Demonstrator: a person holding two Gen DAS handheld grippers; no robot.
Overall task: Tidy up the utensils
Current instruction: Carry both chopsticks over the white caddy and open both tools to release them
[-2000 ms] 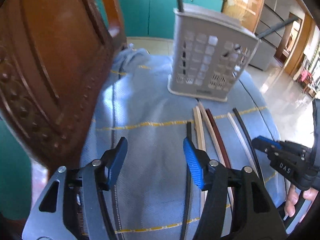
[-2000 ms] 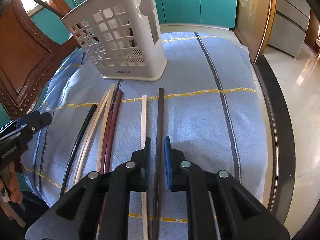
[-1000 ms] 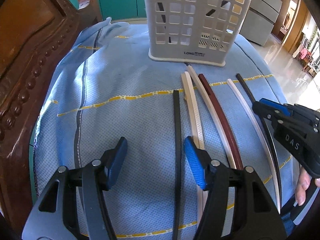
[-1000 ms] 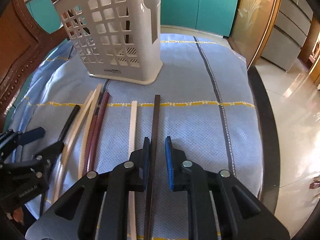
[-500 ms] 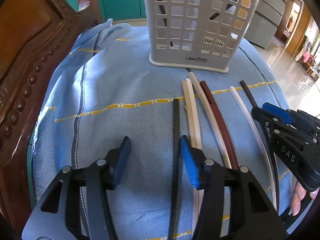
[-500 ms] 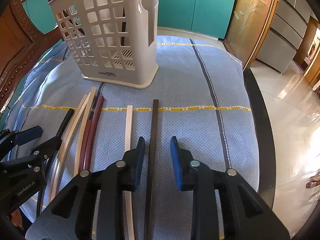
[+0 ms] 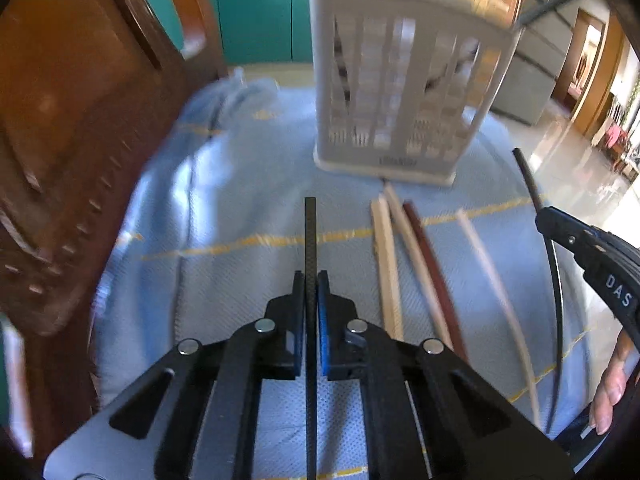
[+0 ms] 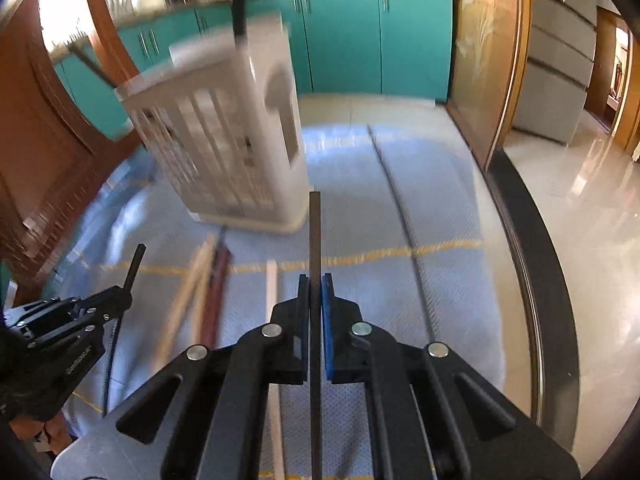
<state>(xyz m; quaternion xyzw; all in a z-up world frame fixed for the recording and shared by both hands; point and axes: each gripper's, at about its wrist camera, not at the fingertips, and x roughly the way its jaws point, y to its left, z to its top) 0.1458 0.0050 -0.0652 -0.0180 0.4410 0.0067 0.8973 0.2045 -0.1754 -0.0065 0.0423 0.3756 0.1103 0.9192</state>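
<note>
Left gripper (image 7: 311,280) clamped on a thin black chopstick (image 7: 310,232); right gripper (image 8: 315,282) clamped on a dark brown chopstick (image 8: 315,232). Both sticks raised above the blue woven cloth (image 7: 248,208), pointing toward the white plastic lattice utensil holder (image 7: 400,88). Cream and maroon chopsticks (image 7: 408,248) lying on cloth.

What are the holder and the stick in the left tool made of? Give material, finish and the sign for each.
Holder: apparently moulded plastic, off-white and matte; its walls are a regular grid of cut-out holes above a moulded base rim.
Black stick: unclear, perhaps carbon-fibre composite or textured plastic; matte black with a fine woven-looking pattern and a square tip. The left tool is shut on it.
</note>
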